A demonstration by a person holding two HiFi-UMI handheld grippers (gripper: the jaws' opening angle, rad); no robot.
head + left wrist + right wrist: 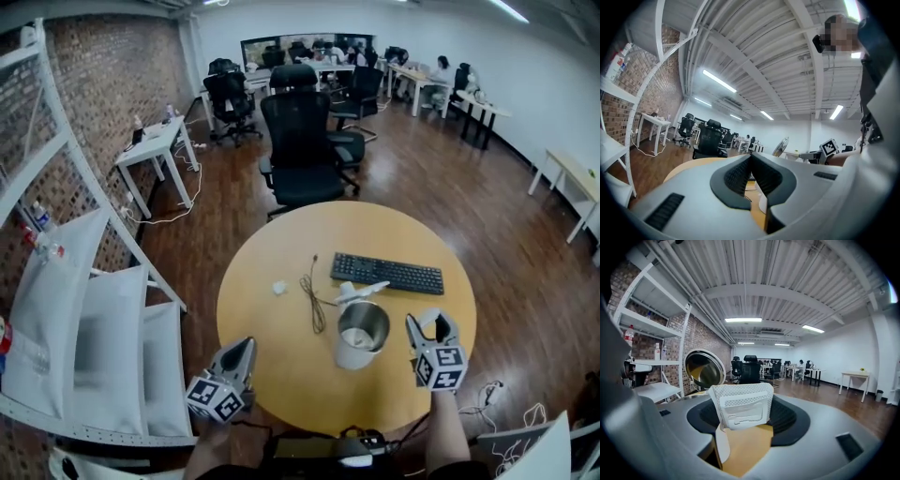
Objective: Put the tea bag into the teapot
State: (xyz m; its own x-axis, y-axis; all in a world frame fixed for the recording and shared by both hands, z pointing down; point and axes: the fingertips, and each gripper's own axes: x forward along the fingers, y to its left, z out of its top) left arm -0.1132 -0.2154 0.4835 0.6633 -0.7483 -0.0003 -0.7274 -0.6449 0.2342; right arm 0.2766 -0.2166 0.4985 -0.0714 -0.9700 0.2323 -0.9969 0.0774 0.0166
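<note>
A white mesh tea bag (740,401) stands upright between the jaws of my right gripper (742,417), which is shut on it. In the head view that gripper (427,325) hovers over the table's near right part, just right of the steel teapot (360,334). The teapot stands upright with its mouth open and its white lid (361,292) tipped back behind it. Its shiny round steel (704,369) shows at the left of the right gripper view. My left gripper (244,354) is shut and holds nothing, at the table's near left edge; its pads meet (751,158).
On the round wooden table (272,366) lie a black keyboard (386,273), a thin dark cable (314,302) and a small white scrap (279,288). A black office chair (302,150) stands beyond the table. White shelving (89,328) runs along the left.
</note>
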